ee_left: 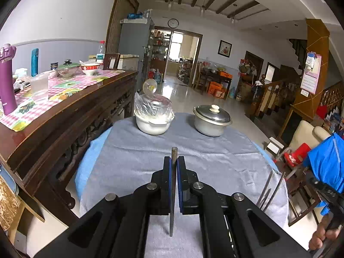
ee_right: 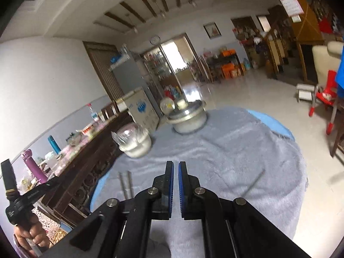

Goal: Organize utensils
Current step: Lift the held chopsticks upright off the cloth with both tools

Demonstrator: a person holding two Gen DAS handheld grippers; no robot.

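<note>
Left tool clamped on a thin metal utensil, its tip poking out past the blue pads, short of the white bowl. Right tool closed with nothing visible between its pads. Round bench under a grey cloth. Just right of the white bowl, a lidded metal pot. Well short of the bowl, near the bench's right edge, more thin metal sticks, raised off the cloth.
</note>
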